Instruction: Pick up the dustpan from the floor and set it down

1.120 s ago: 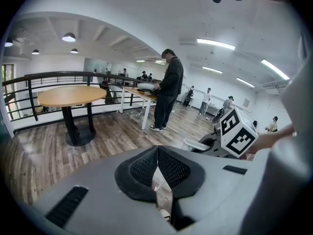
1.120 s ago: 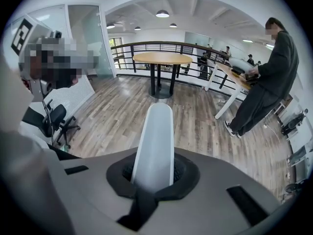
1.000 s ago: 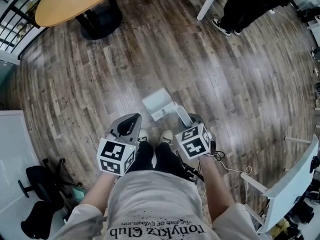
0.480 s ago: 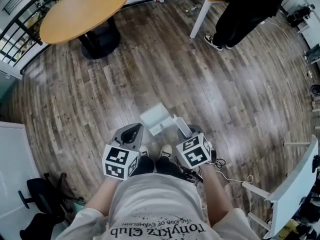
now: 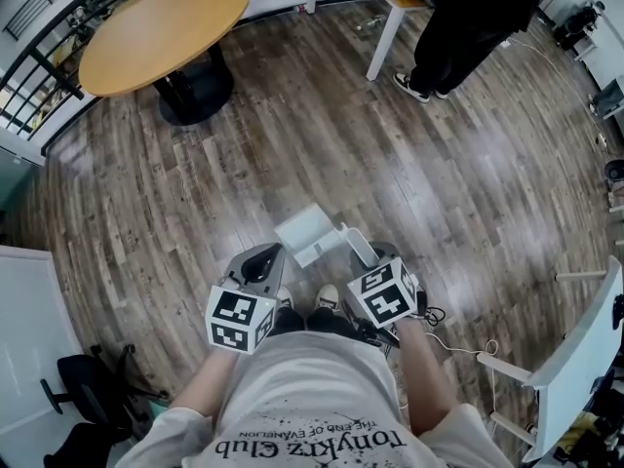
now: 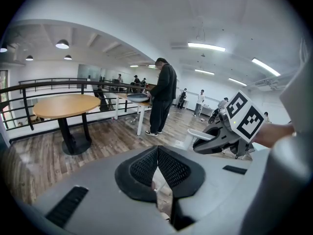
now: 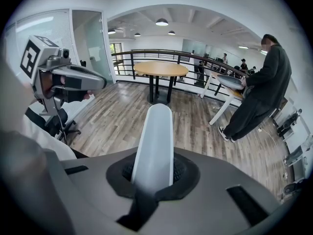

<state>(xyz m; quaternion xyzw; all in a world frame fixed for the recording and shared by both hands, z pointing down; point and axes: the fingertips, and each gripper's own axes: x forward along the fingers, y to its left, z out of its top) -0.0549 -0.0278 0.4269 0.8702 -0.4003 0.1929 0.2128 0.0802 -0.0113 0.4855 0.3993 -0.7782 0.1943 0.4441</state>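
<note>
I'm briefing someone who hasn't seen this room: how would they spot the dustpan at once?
From the round wooden table at the head view's upper left, come down the floor toward the wearer's shoes. Just ahead of them is the dustpan, its handle clamped in the right hand-held gripper. It is the only pale, boxy scoop there.

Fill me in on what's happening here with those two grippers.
A person standing on the wood floor holds a gripper in each hand. The right gripper is shut on the pale handle of the dustpan, which sits just ahead of their shoes and seems to be clear of the floor. The left gripper is shut with nothing between its pads. The dustpan has not been set down yet. A bystander stands further off.
</note>
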